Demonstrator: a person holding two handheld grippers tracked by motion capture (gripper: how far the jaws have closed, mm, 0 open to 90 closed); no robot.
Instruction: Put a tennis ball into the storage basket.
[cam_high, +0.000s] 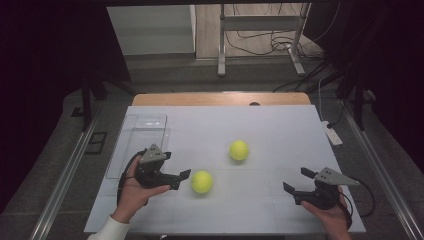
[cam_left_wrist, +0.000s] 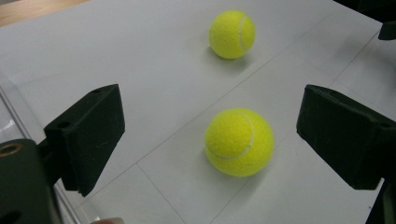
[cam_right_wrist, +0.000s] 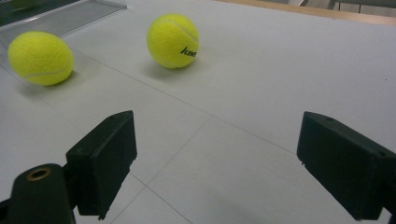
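- Left gripper (cam_high: 183, 176): jaws spread wide apart, holding nothing. In the left gripper view its two black pads (cam_left_wrist: 88, 135) stand on either side of the near tennis ball (cam_left_wrist: 239, 142), with clear air between each pad and the ball.
- Near tennis ball: rests on the white table sheet (cam_high: 260, 190), just right of the left gripper's jaw tips in the high view (cam_high: 202, 181). A ball has no long axis; its white seam curves across the side facing the left gripper.
- Right gripper (cam_high: 298, 182): jaws also wide apart and empty, aimed left and slightly far across the sheet. Bare sheet lies between its pads (cam_right_wrist: 105, 158) in the right gripper view.
- Far tennis ball (cam_high: 239, 150): sits on the sheet, farther and to the right of the near ball, well apart from both grippers. Its printed black lettering faces the right gripper (cam_right_wrist: 173, 41).
- Clear tray (cam_high: 142, 131): lies at the far left of the sheet, just beyond the left gripper, near the left edge.
- Open room: the sheet is bare between the two balls and between the near ball and the right gripper.
- Edges: both hands hold their grippers close to the near edge; the right gripper is close to the right edge.
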